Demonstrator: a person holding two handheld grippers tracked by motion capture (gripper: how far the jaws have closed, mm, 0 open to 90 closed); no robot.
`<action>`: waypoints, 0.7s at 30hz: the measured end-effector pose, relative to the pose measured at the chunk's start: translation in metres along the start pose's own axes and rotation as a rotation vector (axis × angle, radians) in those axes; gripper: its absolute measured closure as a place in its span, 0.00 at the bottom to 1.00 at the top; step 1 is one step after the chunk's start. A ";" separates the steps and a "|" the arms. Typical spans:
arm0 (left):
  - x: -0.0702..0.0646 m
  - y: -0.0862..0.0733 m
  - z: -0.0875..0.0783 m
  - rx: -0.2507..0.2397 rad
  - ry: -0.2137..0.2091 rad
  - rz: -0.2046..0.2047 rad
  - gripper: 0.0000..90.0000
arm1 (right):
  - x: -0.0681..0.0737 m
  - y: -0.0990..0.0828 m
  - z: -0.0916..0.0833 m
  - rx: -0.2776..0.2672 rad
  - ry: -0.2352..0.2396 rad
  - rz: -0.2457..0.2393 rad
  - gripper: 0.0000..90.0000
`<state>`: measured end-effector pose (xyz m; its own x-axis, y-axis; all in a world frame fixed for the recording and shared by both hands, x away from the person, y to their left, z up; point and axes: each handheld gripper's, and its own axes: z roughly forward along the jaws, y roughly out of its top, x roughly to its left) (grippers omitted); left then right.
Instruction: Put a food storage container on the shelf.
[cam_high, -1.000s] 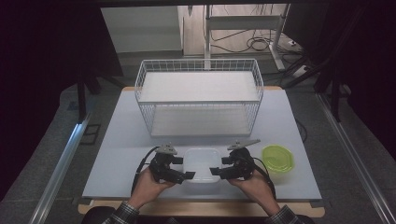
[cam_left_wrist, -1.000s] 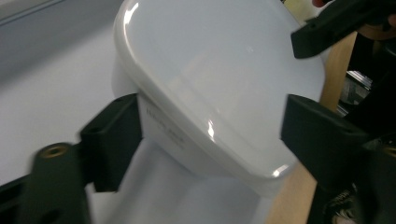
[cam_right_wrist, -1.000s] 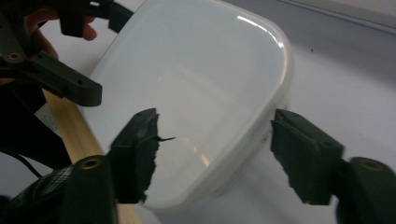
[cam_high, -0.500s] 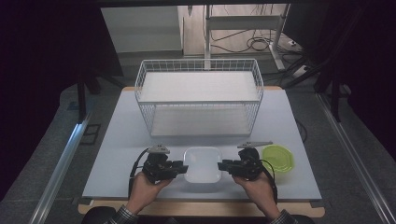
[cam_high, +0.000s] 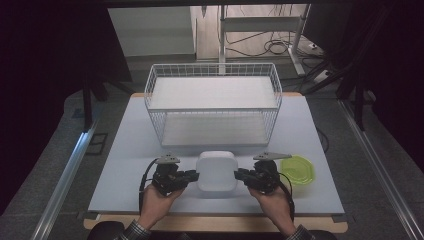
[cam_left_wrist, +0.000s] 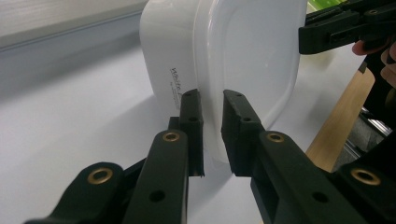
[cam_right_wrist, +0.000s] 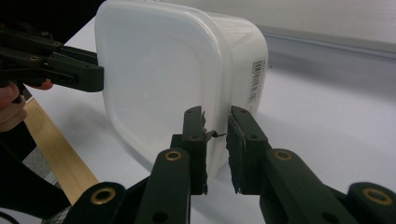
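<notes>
While both grippers (cam_high: 192, 176) (cam_high: 241, 175) pinch the white container (cam_high: 216, 171), pale blue table (cam_high: 130, 150), dark room.

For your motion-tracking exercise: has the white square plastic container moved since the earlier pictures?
No. The white square plastic container keeps its place before the white wire basket and beside the green round lid.

Box (cam_high: 216, 171): white, black lettering and barcode label. Lid (cam_high: 297, 170): lime green. Basket (cam_high: 214, 106): white wire. Grippers: black, brass rivets. Table (cam_high: 125, 150): pale grey.
</notes>
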<state>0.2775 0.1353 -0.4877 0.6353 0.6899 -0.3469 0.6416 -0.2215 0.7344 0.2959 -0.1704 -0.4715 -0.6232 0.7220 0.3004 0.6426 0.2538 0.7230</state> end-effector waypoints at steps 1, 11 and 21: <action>0.000 0.000 0.000 0.000 0.000 0.000 0.88 | 0.000 0.000 0.000 0.000 0.000 0.000 0.86; -0.002 0.011 -0.013 -0.058 -0.001 0.008 0.88 | 0.007 0.011 -0.012 -0.099 0.013 -0.043 0.87; -0.003 0.029 -0.022 -0.088 0.027 0.029 0.88 | 0.010 0.028 -0.017 -0.161 0.012 -0.059 0.87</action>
<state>0.2844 0.1421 -0.4522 0.6402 0.7030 -0.3099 0.5823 -0.1809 0.7926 0.3001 -0.1670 -0.4376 -0.6636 0.7010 0.2613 0.5259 0.1887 0.8293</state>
